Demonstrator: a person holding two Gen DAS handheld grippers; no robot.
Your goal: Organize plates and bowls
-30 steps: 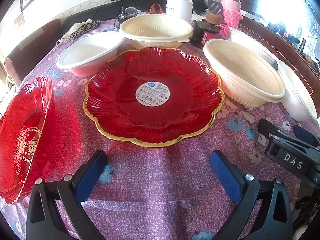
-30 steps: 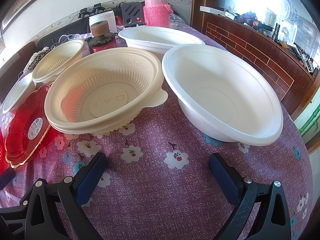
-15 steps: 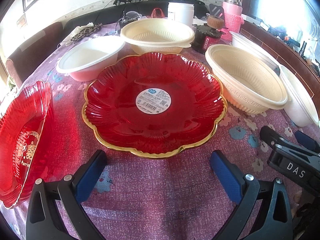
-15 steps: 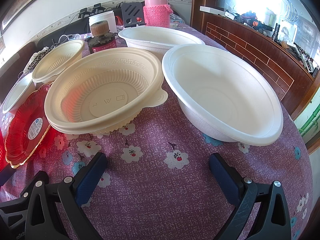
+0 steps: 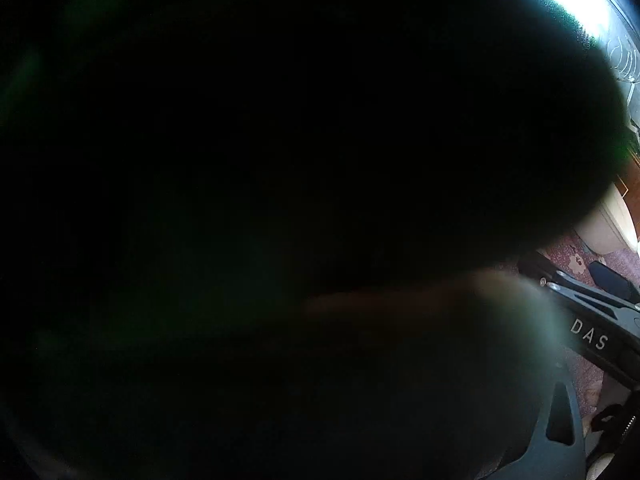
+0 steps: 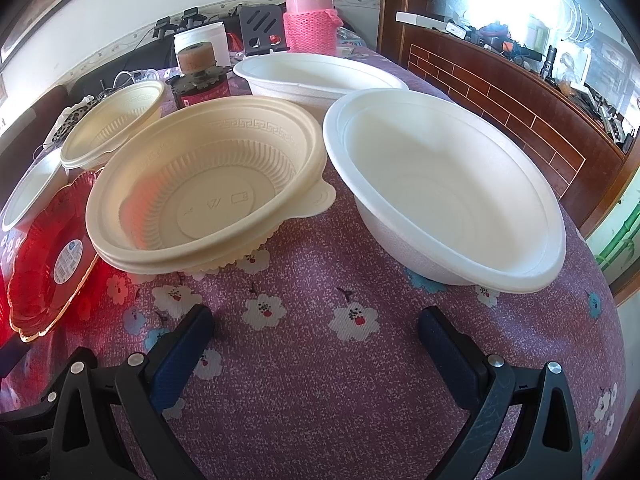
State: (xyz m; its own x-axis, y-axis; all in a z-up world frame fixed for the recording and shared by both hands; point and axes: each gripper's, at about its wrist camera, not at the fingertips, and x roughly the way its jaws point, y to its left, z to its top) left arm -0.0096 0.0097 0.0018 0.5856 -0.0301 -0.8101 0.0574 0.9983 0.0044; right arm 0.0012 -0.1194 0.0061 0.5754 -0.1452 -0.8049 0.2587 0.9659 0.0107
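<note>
Darkness now fills the left wrist view, which showed the red plate half a second ago; something covers the lens, so I cannot tell the left gripper's state. Right gripper (image 6: 316, 336) stays spread and empty above the tabletop (image 6: 320, 360), cream bowl (image 6: 208, 184) at 11 o'clock, white bowl (image 6: 440, 184) at 1. Sorting has not begun.

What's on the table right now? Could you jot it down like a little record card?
Table cover: purple flowered cloth
Cream bowls: near one; another behind it
White bowls: near one; another behind it
Red plate: left edge
Pink flask: back
Right gripper: open, empty
Left camera: almost wholly blacked out
</note>
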